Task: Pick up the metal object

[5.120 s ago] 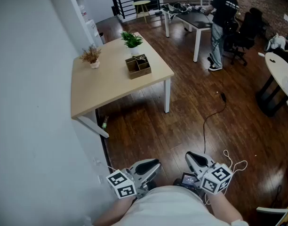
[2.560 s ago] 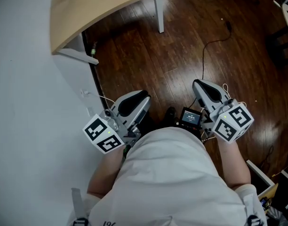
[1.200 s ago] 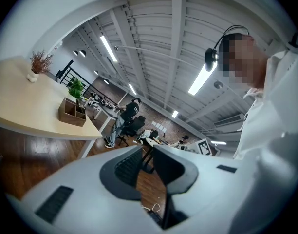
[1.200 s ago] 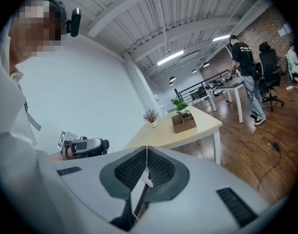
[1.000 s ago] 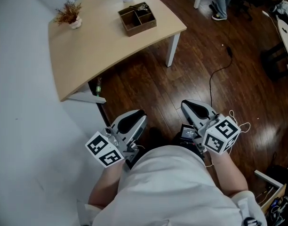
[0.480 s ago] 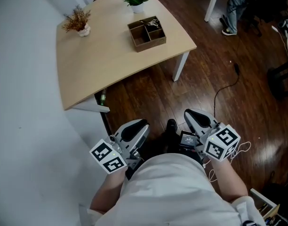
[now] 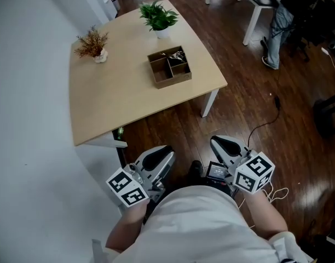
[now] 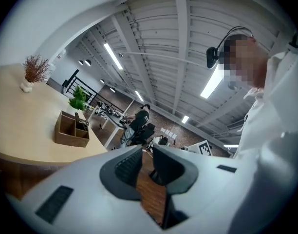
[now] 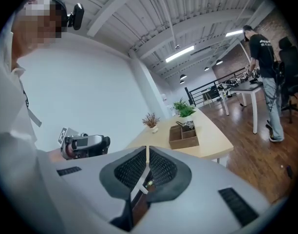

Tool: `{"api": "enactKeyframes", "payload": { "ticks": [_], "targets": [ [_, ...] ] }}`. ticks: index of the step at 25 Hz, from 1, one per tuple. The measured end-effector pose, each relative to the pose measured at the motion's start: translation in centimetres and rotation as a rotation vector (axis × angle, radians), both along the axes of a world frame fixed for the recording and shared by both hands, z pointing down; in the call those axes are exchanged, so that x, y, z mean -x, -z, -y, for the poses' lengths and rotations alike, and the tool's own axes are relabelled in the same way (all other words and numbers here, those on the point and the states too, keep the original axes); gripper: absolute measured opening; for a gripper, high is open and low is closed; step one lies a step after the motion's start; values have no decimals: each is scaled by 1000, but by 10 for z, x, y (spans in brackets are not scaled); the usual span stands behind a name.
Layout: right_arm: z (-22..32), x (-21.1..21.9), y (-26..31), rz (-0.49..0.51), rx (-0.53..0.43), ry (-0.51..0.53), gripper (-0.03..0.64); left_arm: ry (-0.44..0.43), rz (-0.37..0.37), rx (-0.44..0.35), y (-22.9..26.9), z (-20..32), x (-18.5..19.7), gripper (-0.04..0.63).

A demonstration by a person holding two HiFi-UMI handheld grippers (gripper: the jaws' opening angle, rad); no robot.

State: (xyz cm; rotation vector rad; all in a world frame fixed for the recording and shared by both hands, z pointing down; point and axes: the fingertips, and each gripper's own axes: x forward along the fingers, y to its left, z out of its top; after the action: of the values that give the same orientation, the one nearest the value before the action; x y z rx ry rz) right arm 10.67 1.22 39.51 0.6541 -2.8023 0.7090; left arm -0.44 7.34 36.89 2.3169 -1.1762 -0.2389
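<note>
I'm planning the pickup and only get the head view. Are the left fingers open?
Observer: Slightly. In its own view the left gripper shows floor through a narrow gap, with nothing held.
Operator: And the right?
Observer: The right gripper has its fingers together, with nothing between them.
Operator: Is it aimed at the box?
Observer: Nearly. In the right gripper view the box sits a little up and to the right of the fingers.
</note>
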Motion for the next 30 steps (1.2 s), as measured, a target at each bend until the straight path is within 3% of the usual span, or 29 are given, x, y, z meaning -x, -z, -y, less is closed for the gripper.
{"api": "enactKeyframes", "payload": {
  "ticks": [7, 17, 30],
  "targets": [
    [28, -4, -11, 0, 14, 16, 3, 23, 7, -1, -1, 23, -7, 61],
    [56, 20, -18, -25, 31, -11, 3, -4, -8, 17, -8, 61, 22, 61],
    [108, 119, -11, -20, 39, -132, 3, -132, -6, 28, -6, 123, 121, 61]
  ]
}}
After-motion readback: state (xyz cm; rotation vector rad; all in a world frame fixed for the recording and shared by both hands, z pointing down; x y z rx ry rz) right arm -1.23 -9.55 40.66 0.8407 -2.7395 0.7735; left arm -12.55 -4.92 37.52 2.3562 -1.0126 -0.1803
